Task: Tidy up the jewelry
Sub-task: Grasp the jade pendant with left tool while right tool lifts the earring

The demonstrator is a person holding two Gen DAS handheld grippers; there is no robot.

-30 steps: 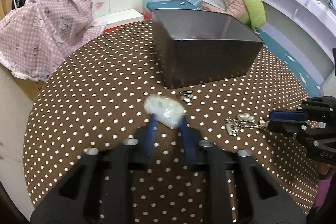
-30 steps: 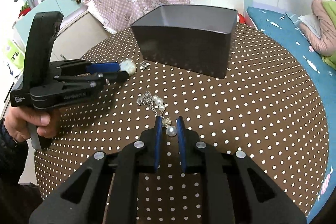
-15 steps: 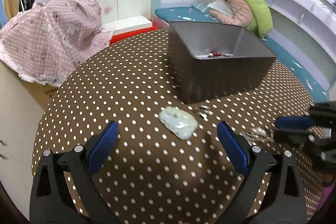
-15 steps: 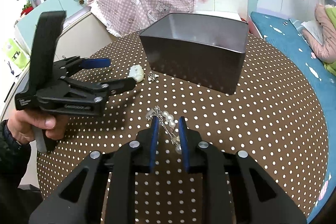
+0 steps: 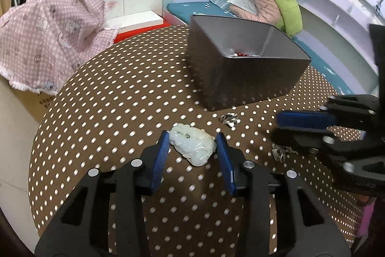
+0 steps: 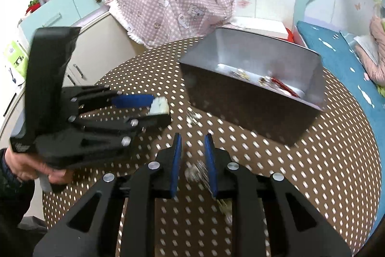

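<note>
A pale jade pendant (image 5: 192, 145) lies on the dotted brown table (image 5: 108, 112), between the blue pads of my left gripper (image 5: 193, 148). The jaws are closing and the pads stand just at its sides without a clear squeeze. In the right wrist view the pendant (image 6: 158, 106) sits at that gripper's (image 6: 161, 109) tips. My right gripper (image 6: 193, 168) is shut on a blurred pearl-and-silver chain (image 6: 198, 174), which hangs below the right gripper (image 5: 274, 128) as the chain (image 5: 280, 153) in the left wrist view. The dark grey box (image 5: 240, 78) holds red and metal jewelry.
A small silver piece (image 5: 230, 119) lies on the table just in front of the box (image 6: 252, 107), between both grippers. A pink checked cloth (image 5: 53, 33) covers something beyond the table's far left edge. A hand (image 6: 36, 170) holds the left gripper.
The left jaws let go of the pendant, swung wide open, then came in around it again. The right gripper lifted the chain off the table and moved closer to the box.
</note>
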